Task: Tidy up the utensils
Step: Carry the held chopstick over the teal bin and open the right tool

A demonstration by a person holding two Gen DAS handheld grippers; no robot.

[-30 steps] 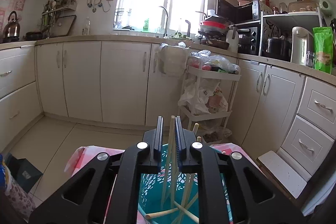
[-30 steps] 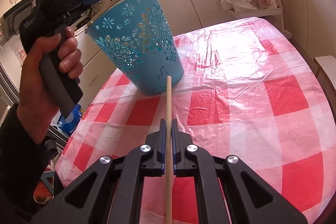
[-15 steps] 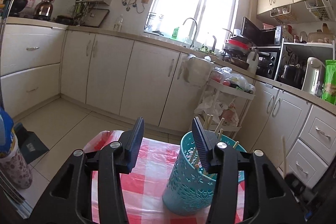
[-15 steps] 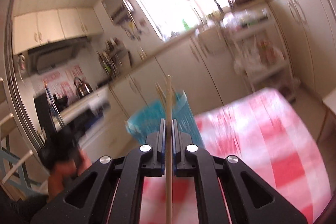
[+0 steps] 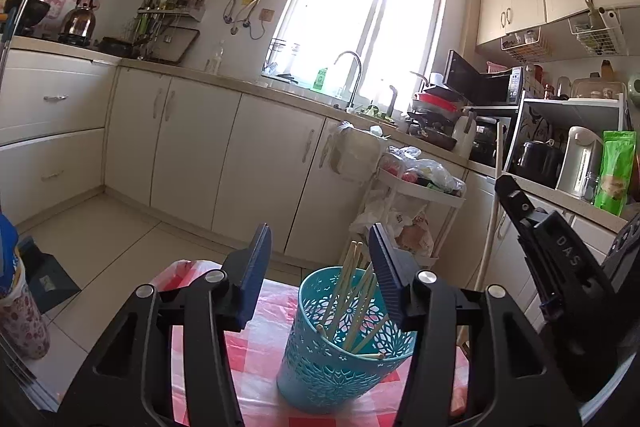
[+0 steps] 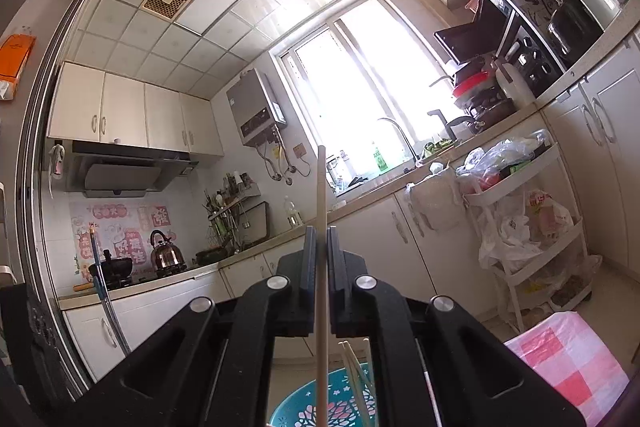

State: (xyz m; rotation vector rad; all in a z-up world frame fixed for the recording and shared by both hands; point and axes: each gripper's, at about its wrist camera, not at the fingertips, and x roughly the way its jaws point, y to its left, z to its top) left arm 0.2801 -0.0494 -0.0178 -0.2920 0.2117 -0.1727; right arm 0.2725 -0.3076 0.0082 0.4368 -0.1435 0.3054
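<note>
Teal holder (image 5: 344,343) standing on the checked cloth (image 5: 260,343), several chopsticks (image 5: 352,303) already leaning inside it. Most of the sorting apparently done. One more chopstick (image 6: 321,247) clamped in the right gripper (image 6: 321,255), jaws pressed together on it, raised above the holder with the tip aimed up toward the window; likely the next one to go in, lower end hanging over the holder's mouth. Left gripper (image 5: 320,267) just behind the holder, jaws opening, pads touching nothing though the holder and chopsticks show between them. No loose chopsticks visible on the cloth near the holder, though much of the cloth hidden. Lettering "DAS" readable on the right gripper's body, right of the holder in the left view. Wall stickers far beyond the holder bearing characters, too small to read.
</note>
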